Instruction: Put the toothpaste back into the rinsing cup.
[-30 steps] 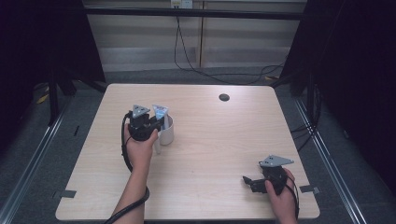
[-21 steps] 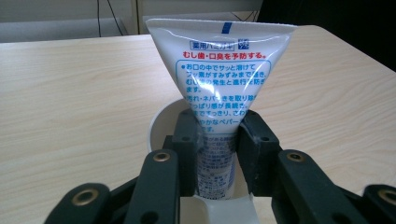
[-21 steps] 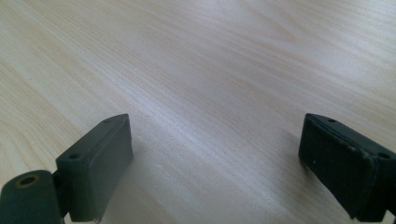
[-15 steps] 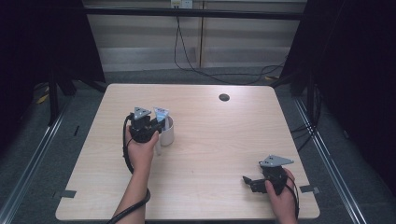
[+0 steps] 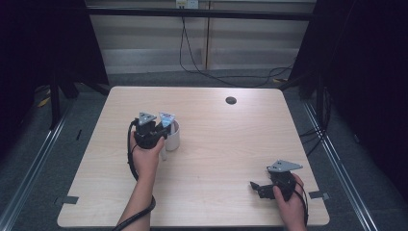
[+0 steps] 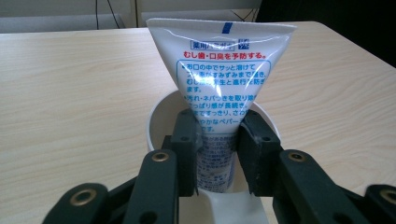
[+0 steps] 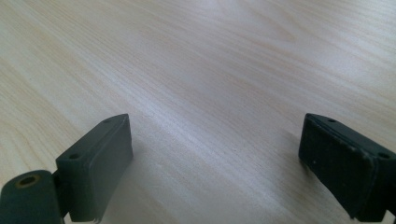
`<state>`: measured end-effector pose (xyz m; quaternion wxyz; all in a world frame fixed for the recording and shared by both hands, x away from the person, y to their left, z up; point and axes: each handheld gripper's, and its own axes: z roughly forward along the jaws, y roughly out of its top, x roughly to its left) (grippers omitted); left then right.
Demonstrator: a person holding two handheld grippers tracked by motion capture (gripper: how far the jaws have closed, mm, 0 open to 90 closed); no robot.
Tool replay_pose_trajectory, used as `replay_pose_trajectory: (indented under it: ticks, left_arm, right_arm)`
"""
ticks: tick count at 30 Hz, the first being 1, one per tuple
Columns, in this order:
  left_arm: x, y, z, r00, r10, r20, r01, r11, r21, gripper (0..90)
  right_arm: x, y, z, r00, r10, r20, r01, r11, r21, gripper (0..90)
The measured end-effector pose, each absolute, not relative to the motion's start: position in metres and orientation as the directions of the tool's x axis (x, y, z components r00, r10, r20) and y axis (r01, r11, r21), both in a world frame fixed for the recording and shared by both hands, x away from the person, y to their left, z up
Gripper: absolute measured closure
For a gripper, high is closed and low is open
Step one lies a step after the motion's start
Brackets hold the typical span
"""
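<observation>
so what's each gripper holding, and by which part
Left gripper clamps the toothpaste tube at its lower, narrow part inside the white cup. Right gripper holds nothing.

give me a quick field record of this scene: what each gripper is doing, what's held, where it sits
surface: pale wood-grain table
left gripper: shut on the white plastic toothpaste tube with red and blue print
tube position: upright, wide crimped end up, lower end inside the white round cup
cup location: left half of the table, in the high view
right gripper: open, nothing between its jaws, low over bare table near the front right corner
other: small dark round hole near the far edge
</observation>
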<state>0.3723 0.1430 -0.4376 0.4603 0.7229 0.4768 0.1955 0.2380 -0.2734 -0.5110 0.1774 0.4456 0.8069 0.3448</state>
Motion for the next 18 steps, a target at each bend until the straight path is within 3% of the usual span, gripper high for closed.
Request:
replay_pose_trajectory:
  ticks: [18]
  left_arm:
    - [0.3701,0.1403,-0.4392,0.49,0.862,-0.126,0.485,-0.15,0.861,66.6]
  right_arm:
    - [0.238,-0.2734,-0.511,-0.54,0.841,0.021,0.597,0.365,0.715,9.2]
